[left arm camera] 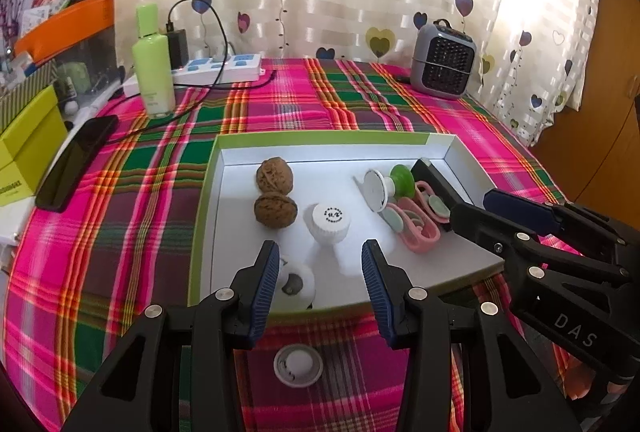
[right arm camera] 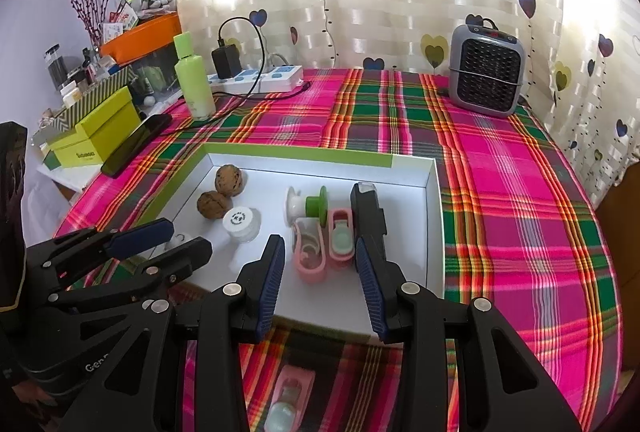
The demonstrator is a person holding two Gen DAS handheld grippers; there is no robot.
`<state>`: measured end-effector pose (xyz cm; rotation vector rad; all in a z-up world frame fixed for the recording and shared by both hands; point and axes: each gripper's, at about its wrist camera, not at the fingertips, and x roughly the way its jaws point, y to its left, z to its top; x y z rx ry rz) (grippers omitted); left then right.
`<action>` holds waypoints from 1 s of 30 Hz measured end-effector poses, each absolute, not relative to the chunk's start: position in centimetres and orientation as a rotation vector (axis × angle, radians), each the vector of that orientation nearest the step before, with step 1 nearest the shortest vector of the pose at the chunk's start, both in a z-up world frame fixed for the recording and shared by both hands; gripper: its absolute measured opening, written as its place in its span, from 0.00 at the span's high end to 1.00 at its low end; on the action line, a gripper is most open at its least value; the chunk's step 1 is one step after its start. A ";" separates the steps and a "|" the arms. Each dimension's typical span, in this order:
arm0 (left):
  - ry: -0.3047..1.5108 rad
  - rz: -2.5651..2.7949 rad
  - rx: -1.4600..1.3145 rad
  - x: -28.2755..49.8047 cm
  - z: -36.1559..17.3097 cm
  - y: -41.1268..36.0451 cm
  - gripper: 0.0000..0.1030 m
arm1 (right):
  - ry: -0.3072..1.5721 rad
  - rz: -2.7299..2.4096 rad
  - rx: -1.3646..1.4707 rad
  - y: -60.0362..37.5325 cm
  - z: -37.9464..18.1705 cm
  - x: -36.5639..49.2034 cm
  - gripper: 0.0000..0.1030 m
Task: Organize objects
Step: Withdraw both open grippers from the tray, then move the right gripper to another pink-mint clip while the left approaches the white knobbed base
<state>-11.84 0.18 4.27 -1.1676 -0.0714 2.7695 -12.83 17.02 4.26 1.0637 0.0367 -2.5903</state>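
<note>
A pink, green and orange plaid tablecloth (left arm camera: 132,199) covers the table, and on it lies a shallow white cardboard box lid with a green rim (left arm camera: 320,140). At the back right stands a grey fan heater (left arm camera: 443,67); at the back left, a pale green plastic bottle (left arm camera: 153,65) stands beside a white and blue power strip (left arm camera: 224,67), with a black smartphone (left arm camera: 76,163) lying near the left edge. Inside the lid, two brown walnuts (left arm camera: 275,193) sit touching each other at the left, a white ribbed jar cap (left arm camera: 329,223) just right of them, then a white and green spool (right arm camera: 306,207), two pink oval cases (right arm camera: 324,244) side by side, and a black oblong device (right arm camera: 368,218) by the right wall. The left gripper (left arm camera: 320,282) hovers over the lid's near edge, fingers spread and holding nothing, a small white round piece (left arm camera: 294,284) beside its left finger. The right gripper (right arm camera: 320,282) likewise hangs spread and unloaded just before the pink cases. A grey and white round disc (left arm camera: 298,365) and another pink case (right arm camera: 289,398) rest on the cloth outside the lid.
</note>
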 end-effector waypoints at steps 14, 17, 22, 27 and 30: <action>-0.052 2.808 -1.133 -9.0 4.6 -0.3 0.60 | 0.013 -2.587 1.045 17.0 4.3 -10.3 0.62; -0.042 2.815 -1.127 -8.4 4.7 -0.4 0.60 | 0.004 -2.585 1.049 17.1 4.1 -9.7 0.62; -0.062 2.818 -1.127 -7.3 4.6 -1.1 0.60 | -0.003 -2.576 1.068 17.1 3.6 -8.8 0.56; -0.090 2.803 -1.125 -6.5 4.1 -1.8 0.59 | -0.018 -2.576 1.071 17.5 3.3 -7.9 0.56; -0.104 2.800 -1.147 -6.1 3.7 -2.2 0.59 | -0.023 -2.574 1.090 17.6 2.8 -7.5 0.56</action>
